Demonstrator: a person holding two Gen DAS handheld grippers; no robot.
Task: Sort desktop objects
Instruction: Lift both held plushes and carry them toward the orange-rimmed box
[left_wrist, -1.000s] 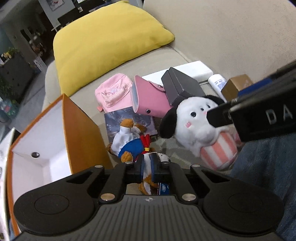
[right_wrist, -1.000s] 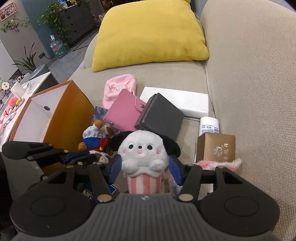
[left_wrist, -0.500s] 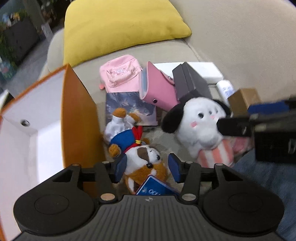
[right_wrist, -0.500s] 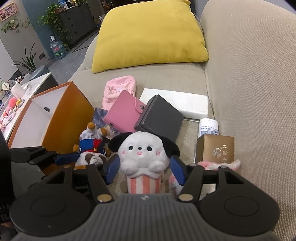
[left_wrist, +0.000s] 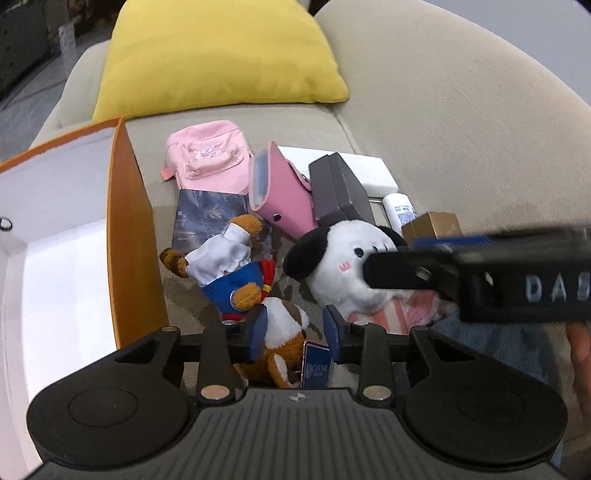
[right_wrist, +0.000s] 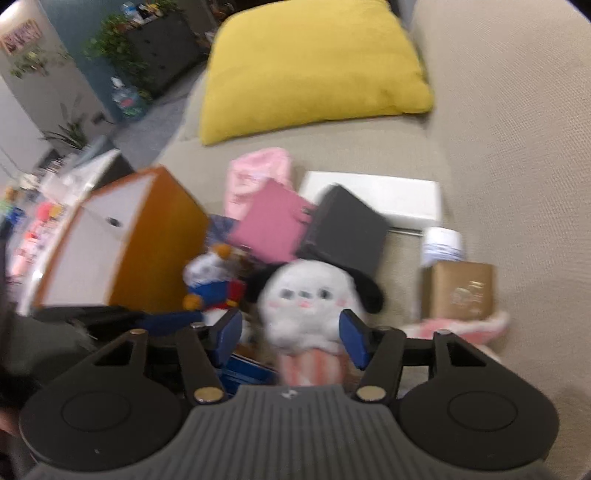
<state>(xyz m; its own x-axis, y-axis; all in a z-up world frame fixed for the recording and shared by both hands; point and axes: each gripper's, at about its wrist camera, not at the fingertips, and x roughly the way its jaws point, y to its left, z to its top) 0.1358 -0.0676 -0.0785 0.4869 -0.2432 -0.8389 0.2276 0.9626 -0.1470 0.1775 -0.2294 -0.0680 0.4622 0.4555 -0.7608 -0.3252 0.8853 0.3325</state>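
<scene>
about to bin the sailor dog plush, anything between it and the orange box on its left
Nothing visible. The sailor dog plush lies right beside the orange box wall, bare sofa between them. The left gripper straddles its head, jaws just closing.

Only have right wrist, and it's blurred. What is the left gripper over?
Observer: The left gripper straddles the head of the brown-and-white plush dog in a blue sailor suit. Its jaws have just been closing, but the pads don't press both sides yet.
Operator: Anything else in that gap?
Observer: A small blue card tag sits beside the dog, near the right-hand pad.
Operator: How does the pink case sit?
Observer: The pink snap wallet stands tilted on edge. Its open end shows pale plastic sleeves.
</scene>
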